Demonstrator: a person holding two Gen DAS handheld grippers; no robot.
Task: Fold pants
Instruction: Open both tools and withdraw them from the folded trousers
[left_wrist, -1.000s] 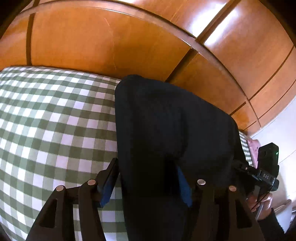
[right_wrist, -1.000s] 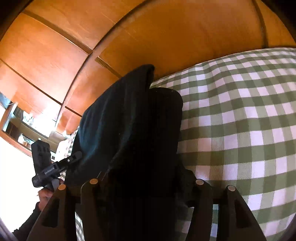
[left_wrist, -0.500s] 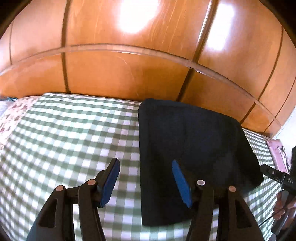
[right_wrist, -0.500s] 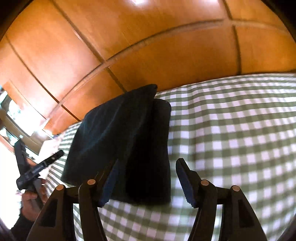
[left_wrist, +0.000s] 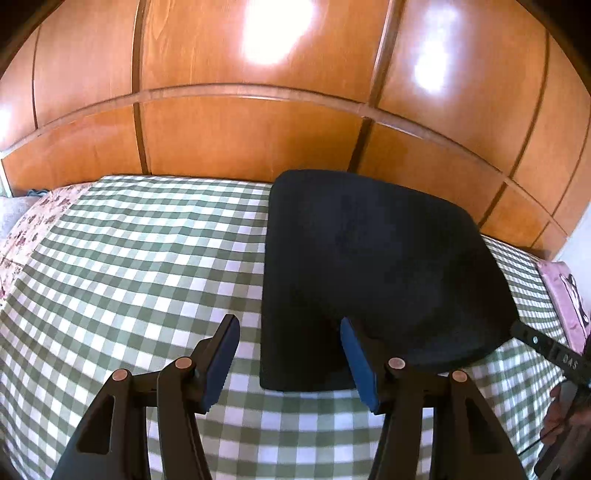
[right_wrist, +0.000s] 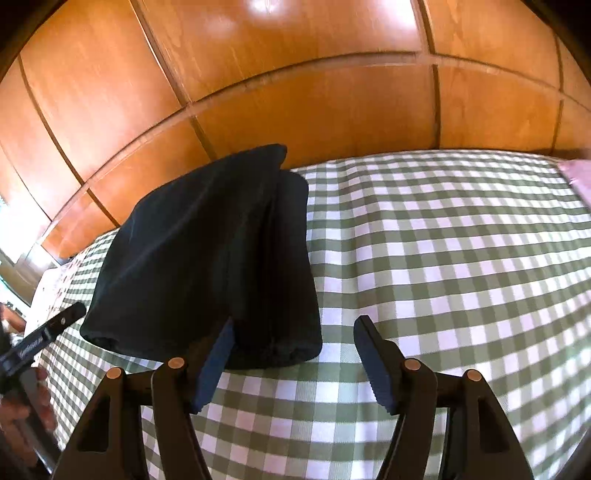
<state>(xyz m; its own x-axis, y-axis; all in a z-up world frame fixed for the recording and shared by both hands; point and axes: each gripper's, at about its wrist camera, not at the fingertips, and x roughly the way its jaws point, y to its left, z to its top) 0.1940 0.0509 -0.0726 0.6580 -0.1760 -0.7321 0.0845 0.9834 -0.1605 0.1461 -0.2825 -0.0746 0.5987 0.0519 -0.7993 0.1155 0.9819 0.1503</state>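
Dark pants (left_wrist: 373, 269) lie folded into a compact block on the bed (left_wrist: 129, 266), which wears a green-and-white checked cover, close to the far edge where the wooden panelled wall (left_wrist: 251, 136) rises. The left hand-held gripper (left_wrist: 290, 360) hovers over the near left corner of the pants, its jaws apart and grasping nothing, though they have just been closing a little. The right hand-held gripper (right_wrist: 293, 360) hangs above the near right corner, released as well, its jaws having just been opening, with only the pants' edge and checked cloth seen between them. Each wrist view catches the other hand-held gripper at the frame's edge with a hand (right_wrist: 26, 413) around it. A pink floral cloth (left_wrist: 565, 295) lies at the bed's right edge and another patterned cloth (left_wrist: 33, 225) at its far left.
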